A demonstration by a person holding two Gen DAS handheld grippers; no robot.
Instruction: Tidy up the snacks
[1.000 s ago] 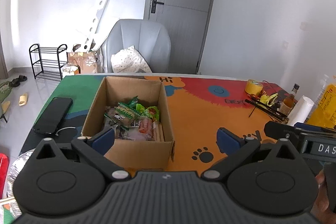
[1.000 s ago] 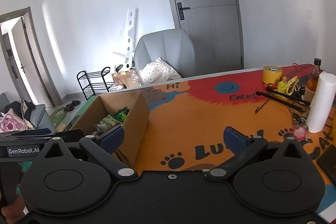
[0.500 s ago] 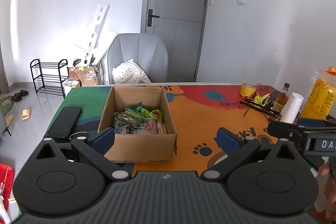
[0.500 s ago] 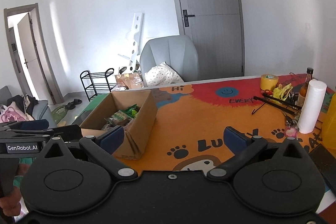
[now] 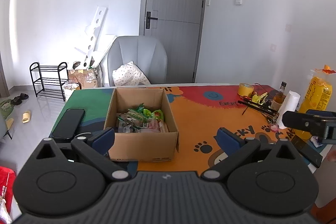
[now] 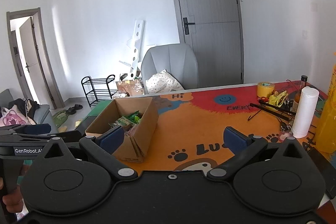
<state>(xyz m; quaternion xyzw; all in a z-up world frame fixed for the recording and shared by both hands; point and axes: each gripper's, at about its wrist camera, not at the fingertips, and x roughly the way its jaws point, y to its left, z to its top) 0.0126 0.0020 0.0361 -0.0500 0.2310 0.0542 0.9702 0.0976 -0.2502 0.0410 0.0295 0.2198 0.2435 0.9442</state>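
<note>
An open cardboard box (image 5: 145,144) (image 6: 145,131) stands on the colourful table mat (image 5: 201,117) (image 6: 201,119), left of the middle. Inside it lie several snack packets (image 5: 142,121) (image 6: 128,120), green and pink ones on top. My left gripper (image 5: 166,136) hangs open above the table's near edge, well back from the box, with nothing between its blue pads. My right gripper (image 6: 175,139) is also open and empty, over the mat to the right of the box. Each gripper shows at the edge of the other's view.
A black phone (image 5: 68,126) lies left of the box. At the table's right end stand a paper towel roll (image 6: 304,111), a brown bottle (image 5: 279,99), a yellow tape roll (image 6: 265,89), a yellow bag (image 5: 317,96) and black rods (image 6: 271,109). A grey chair (image 5: 137,60) sits behind.
Both grippers have pulled back and risen, so the box looks smaller and farther off. Both stay open and empty. The box and snacks have not moved.
</note>
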